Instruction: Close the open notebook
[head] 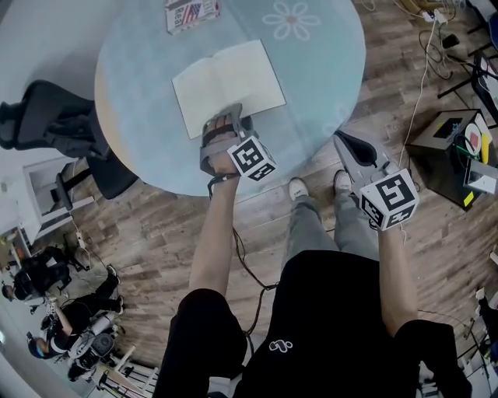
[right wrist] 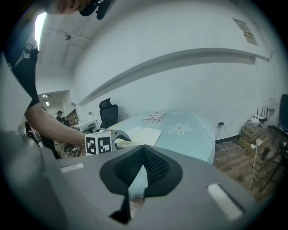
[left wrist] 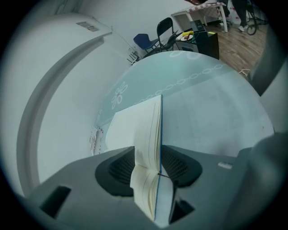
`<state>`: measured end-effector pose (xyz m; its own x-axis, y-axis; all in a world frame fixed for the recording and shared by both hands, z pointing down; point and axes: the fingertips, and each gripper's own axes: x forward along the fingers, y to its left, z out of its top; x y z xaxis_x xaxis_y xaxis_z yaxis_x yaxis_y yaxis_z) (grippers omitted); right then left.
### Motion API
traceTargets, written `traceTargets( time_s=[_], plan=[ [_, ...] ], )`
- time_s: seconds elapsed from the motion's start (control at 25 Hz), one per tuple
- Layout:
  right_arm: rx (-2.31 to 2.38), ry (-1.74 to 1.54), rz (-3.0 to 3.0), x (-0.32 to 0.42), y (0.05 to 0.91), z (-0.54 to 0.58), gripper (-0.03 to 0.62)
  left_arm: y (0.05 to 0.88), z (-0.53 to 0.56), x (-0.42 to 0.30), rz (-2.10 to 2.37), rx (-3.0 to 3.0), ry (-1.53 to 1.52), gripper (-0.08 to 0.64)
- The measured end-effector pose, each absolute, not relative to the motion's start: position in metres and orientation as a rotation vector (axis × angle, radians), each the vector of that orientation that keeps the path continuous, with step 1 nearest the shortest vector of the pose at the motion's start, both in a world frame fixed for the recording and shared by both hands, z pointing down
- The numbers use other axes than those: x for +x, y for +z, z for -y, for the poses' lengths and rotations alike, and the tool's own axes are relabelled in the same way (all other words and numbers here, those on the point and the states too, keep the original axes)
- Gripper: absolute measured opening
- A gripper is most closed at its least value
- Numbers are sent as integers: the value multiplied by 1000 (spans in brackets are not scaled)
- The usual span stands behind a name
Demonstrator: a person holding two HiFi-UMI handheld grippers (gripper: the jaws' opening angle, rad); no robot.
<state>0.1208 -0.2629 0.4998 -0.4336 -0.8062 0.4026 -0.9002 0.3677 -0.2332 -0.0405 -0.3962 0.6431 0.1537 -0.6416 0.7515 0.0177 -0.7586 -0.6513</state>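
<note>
The open notebook (head: 228, 85) lies on the round pale-blue surface (head: 327, 85), toward its near left side. The left gripper (head: 226, 124) straddles its near edge: fingers spread wide, pages and blue cover between them, unpinched. The right gripper (head: 346, 144) hovers off the surface's near right rim, fingers together, empty. A black chair (head: 54, 128) stands left.

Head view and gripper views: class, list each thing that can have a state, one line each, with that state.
notebook: open, pages up, on the table.
left gripper: open, fingers either side of the notebook's near edge.
right gripper: shut, empty.
printed packet: lying flat at the table's far rim.
</note>
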Motion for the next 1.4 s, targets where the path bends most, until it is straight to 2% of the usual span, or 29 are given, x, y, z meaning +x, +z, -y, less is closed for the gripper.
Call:
traceTargets(
  time_s=[0.12, 0.24, 0.28, 0.6, 0.8, 1.4],
  plan=[
    [1531, 628, 2406, 120, 500, 263, 8, 645, 392, -37, -521, -1864, -1656, 160],
    [1519, 635, 2413, 115, 500, 264, 8, 653, 385, -39, -502, -1858, -1660, 44],
    [1511, 635, 2417, 112, 500, 265, 8, 654, 385, -39, -517, -1860, -1653, 34],
    [1486, 641, 2416, 102, 502, 259, 8, 651, 385, -41, -655, -1942, -1605, 31],
    [1467, 640, 2418, 96, 504, 255, 8, 637, 385, -46, -908, -2225, -1498, 25],
    [1379, 603, 2444, 63, 500, 255, 8, 615, 387, -75, -1742, -2999, -868, 20]
  ],
)
